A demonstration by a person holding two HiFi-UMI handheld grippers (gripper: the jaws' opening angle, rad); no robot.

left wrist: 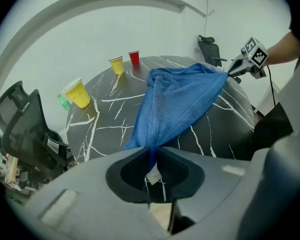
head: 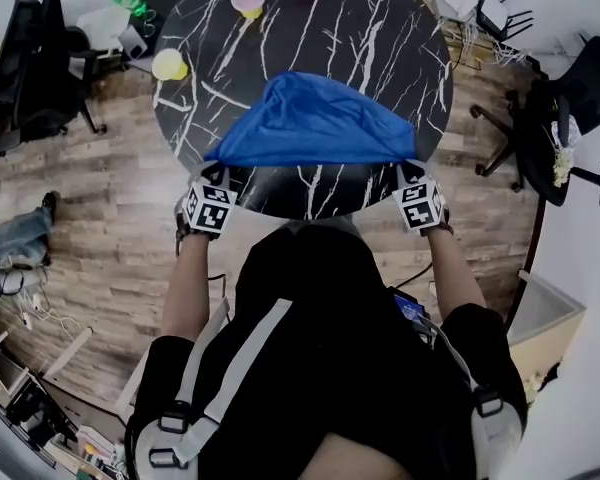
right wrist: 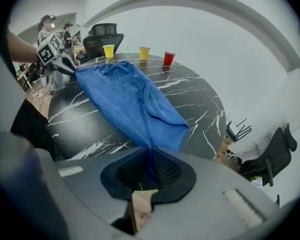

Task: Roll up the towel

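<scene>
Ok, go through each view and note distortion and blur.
Head view: fisheye bends the floor planks round the table; the towel is sharp. Left gripper view: black vignetted corners, table rim bowed. Right gripper view: same vignette, towel crisp.

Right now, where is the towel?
Head view: the blue towel stretches over the near side of the marble table, corners pinched by the left gripper and right gripper.

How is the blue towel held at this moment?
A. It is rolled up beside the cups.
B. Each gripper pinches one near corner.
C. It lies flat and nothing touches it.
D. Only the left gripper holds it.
B: the left gripper and the right gripper each have their jaws closed on one corner of the blue towel, which stretches between them.
</scene>
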